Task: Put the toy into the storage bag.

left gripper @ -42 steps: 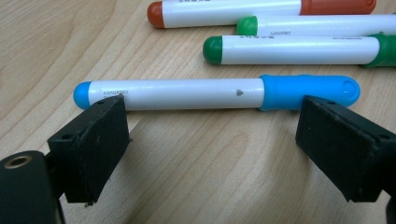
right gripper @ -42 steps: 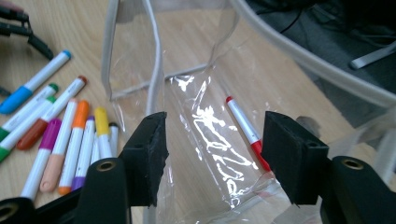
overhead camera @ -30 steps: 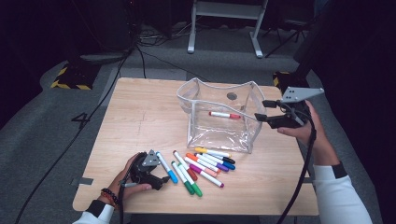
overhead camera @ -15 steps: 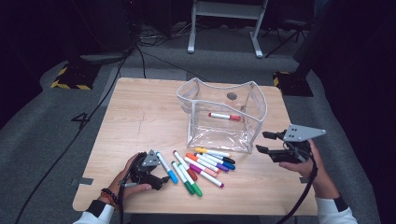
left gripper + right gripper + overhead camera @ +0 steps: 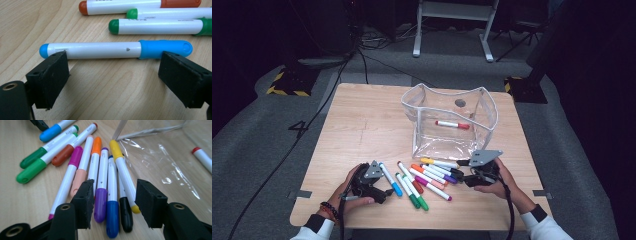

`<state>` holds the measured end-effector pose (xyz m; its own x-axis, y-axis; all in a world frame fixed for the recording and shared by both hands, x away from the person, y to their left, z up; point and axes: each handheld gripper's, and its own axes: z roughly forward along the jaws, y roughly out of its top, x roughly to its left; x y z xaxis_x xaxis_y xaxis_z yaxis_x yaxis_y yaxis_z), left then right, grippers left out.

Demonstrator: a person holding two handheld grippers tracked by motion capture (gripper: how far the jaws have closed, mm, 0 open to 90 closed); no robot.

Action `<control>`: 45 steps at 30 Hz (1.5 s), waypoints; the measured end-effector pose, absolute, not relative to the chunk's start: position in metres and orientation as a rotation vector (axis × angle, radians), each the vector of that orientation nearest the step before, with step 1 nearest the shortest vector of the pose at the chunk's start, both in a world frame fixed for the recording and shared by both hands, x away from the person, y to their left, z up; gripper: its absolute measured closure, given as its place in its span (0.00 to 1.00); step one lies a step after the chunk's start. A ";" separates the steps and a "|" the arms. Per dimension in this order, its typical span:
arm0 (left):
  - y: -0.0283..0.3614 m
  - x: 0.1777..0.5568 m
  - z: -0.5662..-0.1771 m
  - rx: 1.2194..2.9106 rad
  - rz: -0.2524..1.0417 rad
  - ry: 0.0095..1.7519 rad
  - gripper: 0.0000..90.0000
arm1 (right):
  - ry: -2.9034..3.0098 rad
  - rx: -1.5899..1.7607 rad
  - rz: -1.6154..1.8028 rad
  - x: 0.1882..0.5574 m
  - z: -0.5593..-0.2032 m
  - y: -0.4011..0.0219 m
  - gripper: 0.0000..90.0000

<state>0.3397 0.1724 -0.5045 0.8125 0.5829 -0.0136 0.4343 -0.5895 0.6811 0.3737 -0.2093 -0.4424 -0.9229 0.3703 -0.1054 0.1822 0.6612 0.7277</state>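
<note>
My right claw (image 5: 464, 172) sits low at the right end of the marker row, jaws part-way apart and just now closing in, with the caps of the purple marker (image 5: 102, 191), the dark blue marker (image 5: 112, 202), the black marker (image 5: 125, 212) and the yellow marker (image 5: 123, 173) lying between the pads; I see no pad pressing on any of them, so nothing is gripped. My left claw (image 5: 384, 192) rests at the near left of the light wooden counter (image 5: 362, 125), its jaws spread wide and empty, with the white marker with the light blue cap (image 5: 115, 49) lying crosswise just beyond its pads (image 5: 51, 75). From biggest down: the counter carries everything. The clear plastic pouch with white edging (image 5: 452, 107) stands open toward the far right of the middle, and a red-capped marker (image 5: 452, 124) lies inside it. In front of the pouch the loose markers fan across the wood, side by side and mostly touching: two green-capped ones (image 5: 412, 192) and a brown-red one (image 5: 72, 147) near the light blue, then a magenta one (image 5: 67, 176), a pale pink one (image 5: 81, 166) and an orange one (image 5: 95, 161) toward my right claw. The yellow marker lies nearest the pouch's front edge.
</note>
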 end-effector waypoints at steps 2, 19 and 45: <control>0.172 0.339 -0.504 2.293 0.273 0.743 0.11 | 2.645 0.445 1.088 0.380 -0.450 -0.199 0.53; 0.172 0.340 -0.504 2.293 0.273 0.742 0.11 | 2.662 0.501 1.000 0.415 -0.475 -0.148 0.56; 0.172 0.339 -0.504 2.293 0.274 0.742 0.11 | 2.683 0.393 1.031 0.414 -0.472 -0.143 0.86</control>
